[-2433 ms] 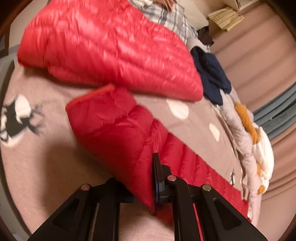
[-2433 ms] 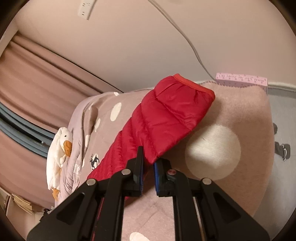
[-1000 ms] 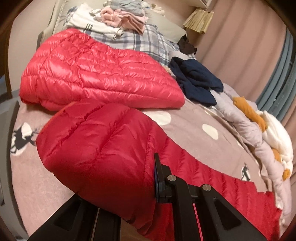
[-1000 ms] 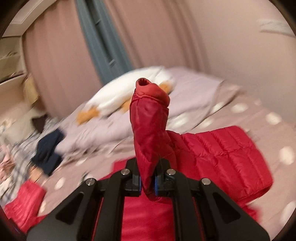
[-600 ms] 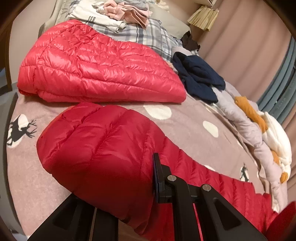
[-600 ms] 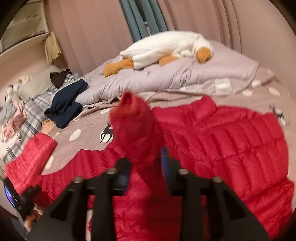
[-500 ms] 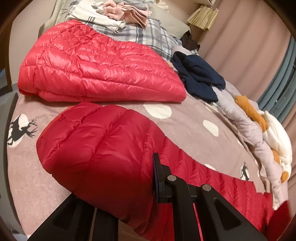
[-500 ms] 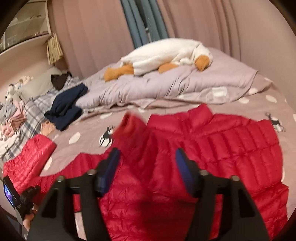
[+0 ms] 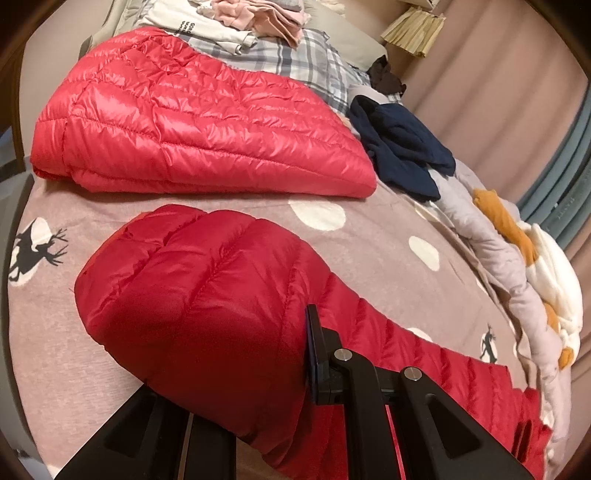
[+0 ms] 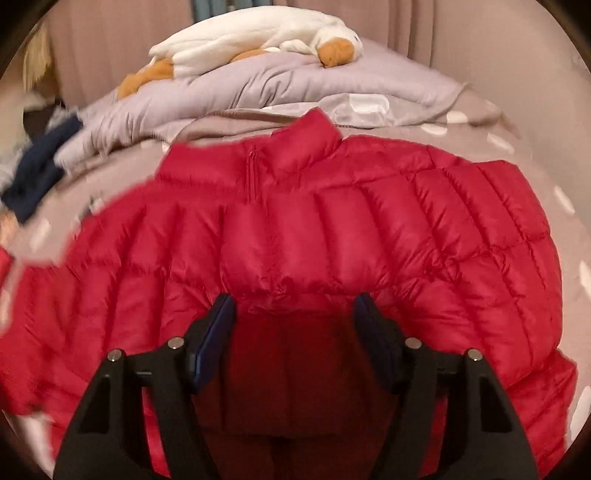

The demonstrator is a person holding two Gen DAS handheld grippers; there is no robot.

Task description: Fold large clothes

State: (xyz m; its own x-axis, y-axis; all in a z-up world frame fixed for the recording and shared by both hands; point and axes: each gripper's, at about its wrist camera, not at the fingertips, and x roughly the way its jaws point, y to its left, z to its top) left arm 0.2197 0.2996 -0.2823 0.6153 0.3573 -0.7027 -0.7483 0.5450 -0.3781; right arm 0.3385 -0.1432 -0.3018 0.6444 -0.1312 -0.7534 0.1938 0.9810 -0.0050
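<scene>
The red puffer jacket point(image 10: 332, 229) lies spread on the bed point(image 9: 369, 236), front up, collar towards the far pillows in the right wrist view. One sleeve point(image 10: 295, 369) is folded across the jacket's body and lies between the fingers of the right gripper point(image 10: 295, 328). These fingers stand well apart, their pads clear of the fabric on either side; they hold nothing. They have just been opening.

In the left wrist view the other sleeve point(image 9: 192, 306) runs out from the jacket across the bedcover. The left gripper point(image 9: 295, 354) is closed on this sleeve near its cuff end. Only the right-hand finger point(image 9: 314, 354) shows; the other is hidden under the padded fabric, which bulges over the grip.

The bedcover is mauve-grey with white dots and dark reindeer figures.

Beyond the held sleeve lies a second red puffer jacket point(image 9: 192, 122), glossier, folded into a flat stack. Behind it sit a plaid cloth point(image 9: 303, 55) and a heap of pale and pink garments point(image 9: 240, 14). A dark navy garment point(image 9: 402, 151) lies crumpled just beside the folded jacket's corner. A lilac duvet point(image 10: 258, 88) is bunched along the far side of the bed, with a white and orange goose plush point(image 10: 251, 37) resting on top of it. Curtains point(image 9: 517, 92) hang behind the bed.
</scene>
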